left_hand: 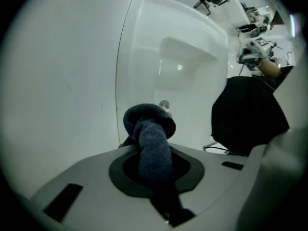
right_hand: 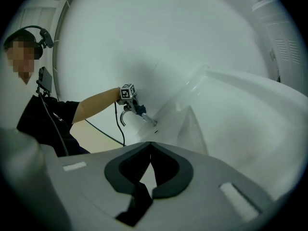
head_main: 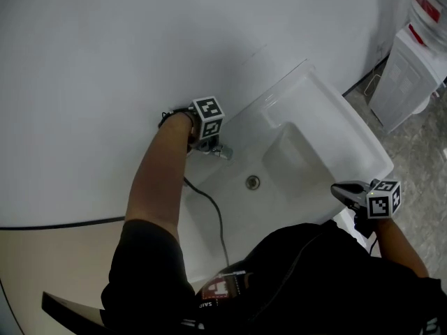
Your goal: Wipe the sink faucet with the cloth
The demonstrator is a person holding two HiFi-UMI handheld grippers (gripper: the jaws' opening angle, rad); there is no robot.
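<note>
The white sink hangs on a white wall, with its chrome faucet at the back left rim. My left gripper is down at the faucet, shut on a dark blue cloth that bulges out past the jaws. In the right gripper view the same cloth sits against the faucet under the left gripper's marker cube. My right gripper hovers over the sink's front right corner, shut and holding nothing. The basin drain is uncovered.
A black cable runs from the left gripper over the sink's front rim to the person's black shirt. A white cabinet-like appliance stands on the speckled floor at the far right. The wall behind the sink is plain white.
</note>
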